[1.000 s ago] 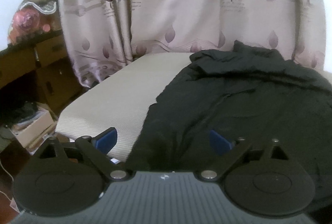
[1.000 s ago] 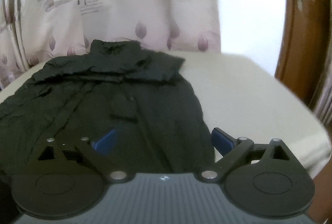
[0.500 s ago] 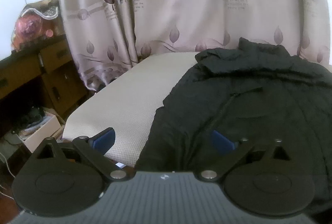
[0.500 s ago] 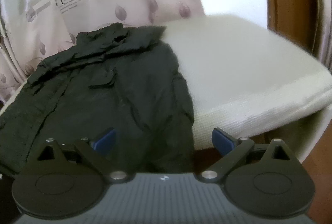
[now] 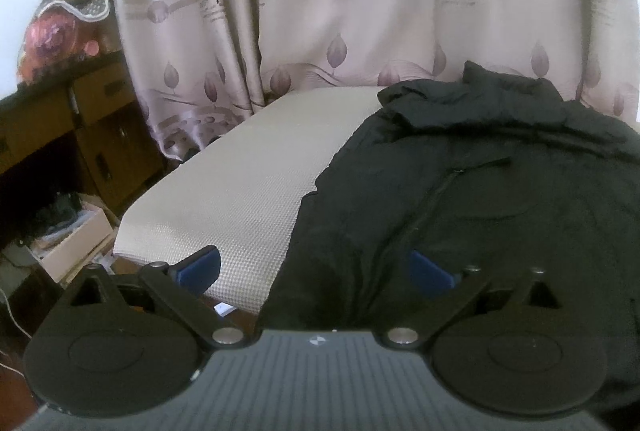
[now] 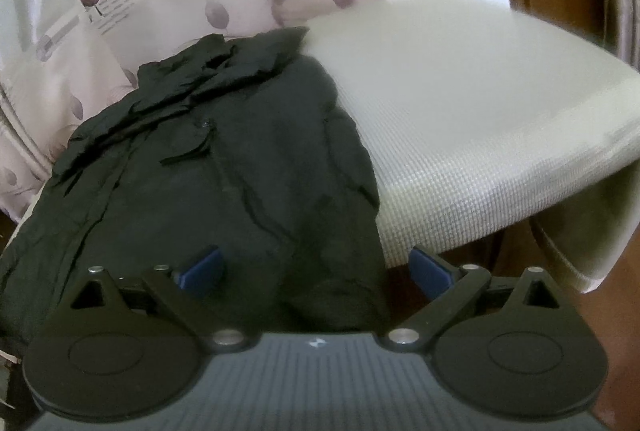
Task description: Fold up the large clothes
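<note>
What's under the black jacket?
The jacket lies spread on a cream textured mattress, bare on both sides of it. Its near hem hangs over the front edge. Whatever sits directly beneath the jacket is covered and cannot be seen.

Black jacket (image 5: 500,191) spread flat on the pale mattress (image 5: 248,191)

It lies front-up with its collar (image 6: 224,63) at the far end by the curtain, crumpled and bunched; the front closure runs down the middle, a chest pocket flap shows, the fabric is wrinkled, and the hem hangs over the mattress's near edge.
</note>
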A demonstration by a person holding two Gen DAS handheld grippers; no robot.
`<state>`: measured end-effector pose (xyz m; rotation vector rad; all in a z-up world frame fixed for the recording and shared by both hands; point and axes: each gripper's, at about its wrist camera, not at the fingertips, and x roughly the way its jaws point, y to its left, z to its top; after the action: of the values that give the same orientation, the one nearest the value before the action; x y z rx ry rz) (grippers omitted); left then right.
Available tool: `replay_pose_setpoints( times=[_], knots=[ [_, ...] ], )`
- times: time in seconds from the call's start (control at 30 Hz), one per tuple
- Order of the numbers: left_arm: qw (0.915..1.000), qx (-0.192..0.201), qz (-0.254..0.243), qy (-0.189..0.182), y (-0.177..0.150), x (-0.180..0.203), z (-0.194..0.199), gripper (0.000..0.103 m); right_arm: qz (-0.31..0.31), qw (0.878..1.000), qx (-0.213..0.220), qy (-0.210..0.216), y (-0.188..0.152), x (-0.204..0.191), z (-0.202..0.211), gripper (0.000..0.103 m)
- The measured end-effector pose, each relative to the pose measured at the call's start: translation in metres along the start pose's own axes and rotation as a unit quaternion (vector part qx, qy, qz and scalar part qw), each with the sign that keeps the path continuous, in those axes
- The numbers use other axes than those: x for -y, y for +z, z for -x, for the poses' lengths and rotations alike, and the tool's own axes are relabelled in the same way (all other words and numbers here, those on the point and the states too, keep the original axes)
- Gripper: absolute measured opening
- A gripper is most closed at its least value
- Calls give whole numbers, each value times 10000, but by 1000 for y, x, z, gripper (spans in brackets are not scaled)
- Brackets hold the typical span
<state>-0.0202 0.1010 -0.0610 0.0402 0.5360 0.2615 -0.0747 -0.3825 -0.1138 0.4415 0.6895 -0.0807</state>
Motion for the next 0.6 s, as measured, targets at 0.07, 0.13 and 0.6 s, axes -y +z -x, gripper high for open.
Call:
replay_pose_setpoints(
  times=[0.07,0.13,0.6],
  knots=[
    [9996,-50,222,-144,0,-10,-3,101,-129,9999,-21,32,1,4,-2,100],
    [9977,-166,575,-306,-1,-27,-8,101,-247,9996,-45,133,2,8,-3,100],
    [9726,-1117,1114,-1708,-22,-65,-51,85,-687,9917,-302,1046,-5,13,-20,99]
  ],
)
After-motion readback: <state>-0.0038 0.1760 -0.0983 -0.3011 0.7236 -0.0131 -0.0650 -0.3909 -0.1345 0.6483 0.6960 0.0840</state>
